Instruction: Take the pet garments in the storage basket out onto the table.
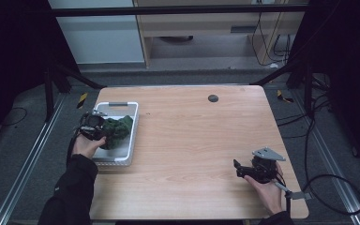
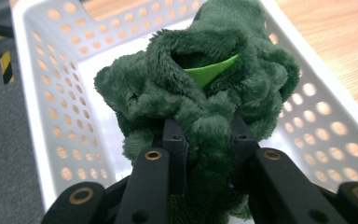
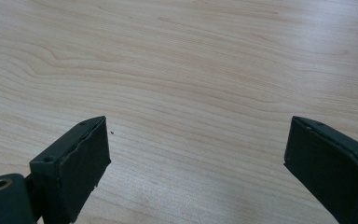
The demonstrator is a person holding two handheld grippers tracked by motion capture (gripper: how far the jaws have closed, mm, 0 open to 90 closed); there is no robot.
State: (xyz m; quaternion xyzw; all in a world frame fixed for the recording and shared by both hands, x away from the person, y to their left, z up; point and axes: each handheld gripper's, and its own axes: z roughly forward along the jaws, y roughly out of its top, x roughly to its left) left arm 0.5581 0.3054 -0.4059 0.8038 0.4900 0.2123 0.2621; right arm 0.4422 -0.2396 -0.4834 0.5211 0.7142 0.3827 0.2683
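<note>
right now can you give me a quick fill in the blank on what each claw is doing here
1. The left claw is shut on a fuzzy dark ____ cloth.
2. The cloth hangs over a white perforated ____ on the table's left side.
3. The right claw has its jaws ____ over the bare wooden table.

Missing words: green; basket; open

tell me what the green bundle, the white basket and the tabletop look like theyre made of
Green bundle: soft plush fabric, judging by its fuzzy matte pile and folds. White basket: likely moulded plastic, smooth, with rows of round holes. Tabletop: pale wood or wood-look laminate, showing grain lines and a low sheen.
</note>
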